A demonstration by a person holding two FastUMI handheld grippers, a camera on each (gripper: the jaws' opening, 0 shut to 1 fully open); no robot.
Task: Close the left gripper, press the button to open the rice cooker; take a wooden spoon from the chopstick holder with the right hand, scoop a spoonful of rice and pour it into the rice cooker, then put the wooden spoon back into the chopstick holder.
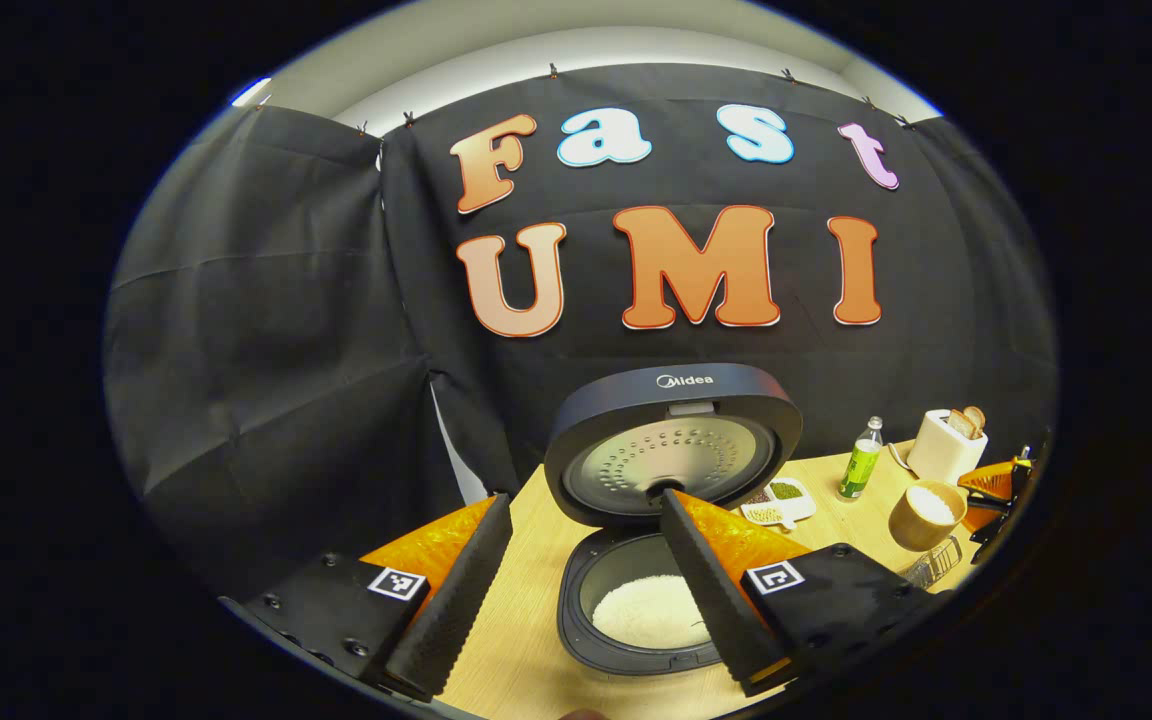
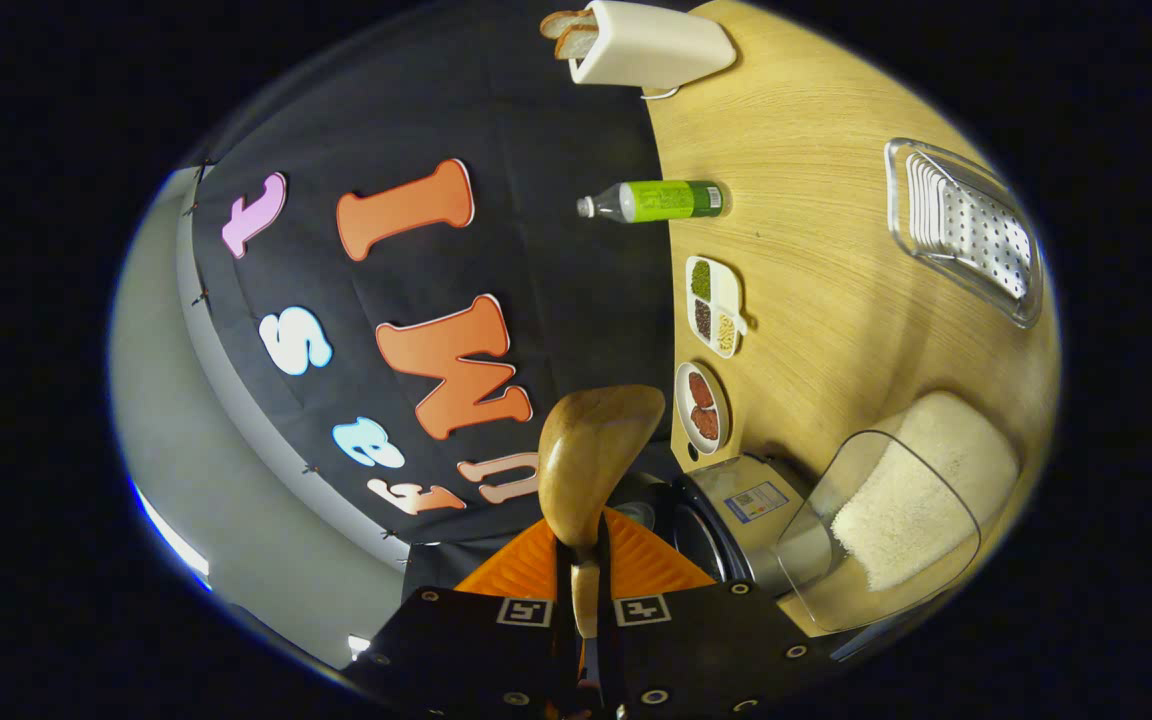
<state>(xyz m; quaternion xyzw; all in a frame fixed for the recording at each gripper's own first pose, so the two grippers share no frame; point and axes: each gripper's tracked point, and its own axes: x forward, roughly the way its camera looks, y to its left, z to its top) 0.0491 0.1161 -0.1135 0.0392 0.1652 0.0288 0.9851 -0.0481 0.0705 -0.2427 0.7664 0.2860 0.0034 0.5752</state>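
Pinched tight between the two black fingers of the right gripper [image 2: 586,585]: the thin handle of the wooden spoon [image 2: 596,455]. Jaws pressed together on it, scoop end sticking out far in front, turned on its side. No rice to be seen on the scoop from this side.

Looks like time to scoop, though hard to be sure. To do it well:
- Keep the squeeze firm, so the handle cannot twist.
- Turn the scoop flat again before dipping.
- Dip into the clear rice tub [image 2: 896,510], lying just beside the cooker on the right, with a white heap inside.
- Lift slowly and keep level, or grains will spill on the table [image 2: 796,150].
- Carry over to the open pot, then tip.

Over on the left, left gripper [image 1: 584,500] with jaws spread wide, holding nothing, hanging just near of the rice cooker [image 1: 674,400]. Lid already up, standing tall at the back. Some white rice [image 1: 651,610] already down in the pot. Best to keep that hand out of the way of the spoon.

On the pale wooden table, right of the cooker: two little dishes [image 1: 781,500] of beans and seeds, then a green bottle [image 1: 861,460], then a white toaster [image 1: 946,445] with bread, farthest of all. Nearer on the right, a clear tray [image 2: 966,230] with a holey white rack. Cannot tell for sure which thing is the chopstick holder.

Behind it all, black cloth for walls, with a bright white strip up high.
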